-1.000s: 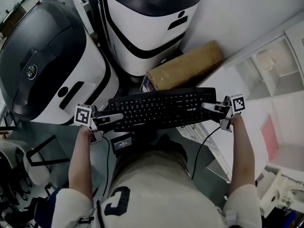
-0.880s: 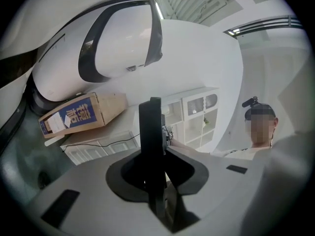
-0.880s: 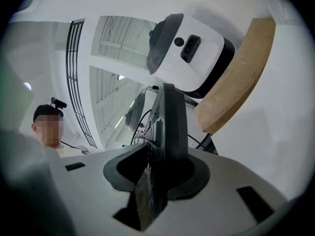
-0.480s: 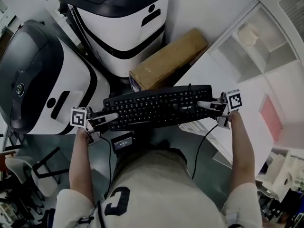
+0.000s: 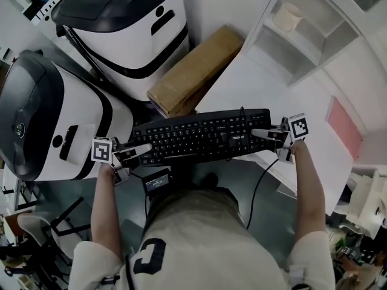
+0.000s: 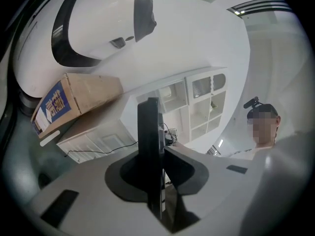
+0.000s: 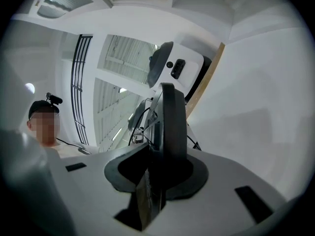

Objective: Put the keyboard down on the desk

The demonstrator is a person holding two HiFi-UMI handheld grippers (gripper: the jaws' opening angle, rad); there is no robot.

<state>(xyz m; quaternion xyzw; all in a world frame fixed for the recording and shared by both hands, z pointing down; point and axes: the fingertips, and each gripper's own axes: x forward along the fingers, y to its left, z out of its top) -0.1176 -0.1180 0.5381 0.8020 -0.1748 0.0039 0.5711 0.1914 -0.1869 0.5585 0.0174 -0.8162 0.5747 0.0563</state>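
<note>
A black keyboard (image 5: pixel 199 136) hangs level in the air in front of the person, one gripper at each end. My left gripper (image 5: pixel 142 150) is shut on its left end and my right gripper (image 5: pixel 260 133) on its right end. The right end is over the edge of the white desk (image 5: pixel 266 89). The keyboard's cable (image 5: pixel 257 189) hangs down below it. In the left gripper view the keyboard (image 6: pixel 149 146) stands edge-on, pinched in my left gripper (image 6: pixel 160 181). The right gripper view shows the same: the keyboard (image 7: pixel 172 127) edge-on in my right gripper (image 7: pixel 157 181).
Two big white-and-black machines (image 5: pixel 127 35) (image 5: pixel 42 125) stand at the left and back. A cardboard box (image 5: pixel 193 71) leans between them and the desk. A white shelf unit (image 5: pixel 308 29) rises behind the desk, and a pink sheet (image 5: pixel 344 125) lies at the right.
The keyboard and both grippers have swung to the right, away from the machines and toward the white desk. Both grips have stayed on the keyboard's ends.
</note>
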